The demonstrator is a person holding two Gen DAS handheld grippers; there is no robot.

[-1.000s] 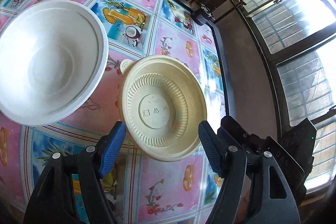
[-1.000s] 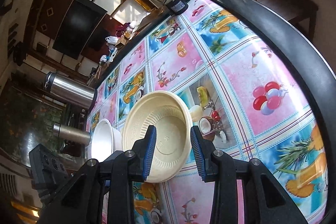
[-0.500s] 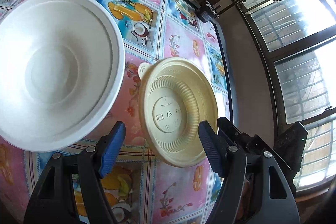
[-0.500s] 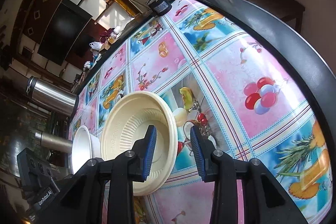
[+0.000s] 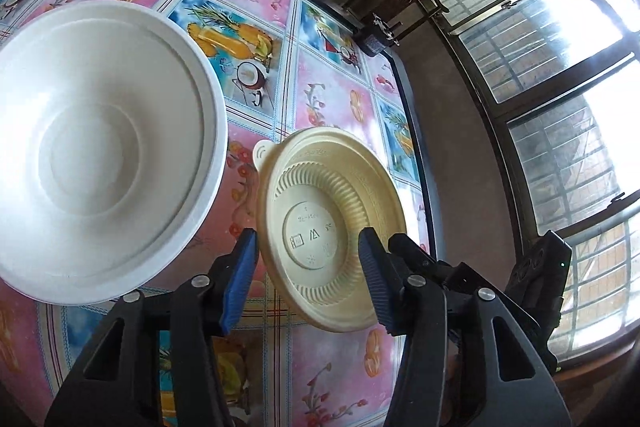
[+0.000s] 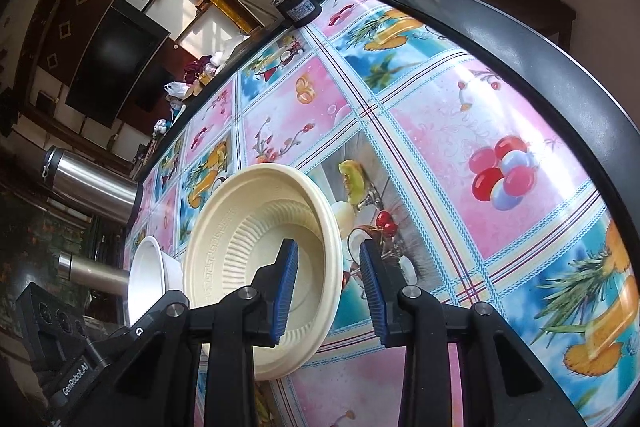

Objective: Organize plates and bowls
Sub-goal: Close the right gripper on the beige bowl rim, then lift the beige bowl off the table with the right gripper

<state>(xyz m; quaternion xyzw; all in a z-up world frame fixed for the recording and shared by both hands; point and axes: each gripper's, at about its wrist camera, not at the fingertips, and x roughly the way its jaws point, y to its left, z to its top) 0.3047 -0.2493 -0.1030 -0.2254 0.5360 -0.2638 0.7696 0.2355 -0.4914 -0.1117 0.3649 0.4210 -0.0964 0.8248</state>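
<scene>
On the fruit-print tablecloth (image 6: 500, 131), 2 disposable dishes sit close together: a cream ribbed plastic bowl (image 6: 260, 247) and, just beside it, a white foam bowl (image 5: 104, 151). In the right wrist view the cream bowl's rim lies between the jaws of the right gripper (image 6: 326, 291), 1 blue pad inside the bowl and the other outside it, yet a clear gap shows on the outer side, so the tongs look released rather than clenched. In the left wrist view the left gripper (image 5: 306, 279) is spread wide with the cream bowl (image 5: 332, 227) seen between its 2 pads; whether the bowl rests flat on the cloth or is tilted up I cannot tell.

Both dishes look very light and thin-walled. The cream bowl is probably springy plastic, smooth and a bit slippery, likely to skate across the glossy cloth if nudged. The rolled rim is the sensible place to pinch, 1 pad inside and 1 outside, or the small tab (image 5: 264, 151) on its edge. The foam bowl would dent under a hard squeeze, so a gentle rim grip suits it.
</scene>
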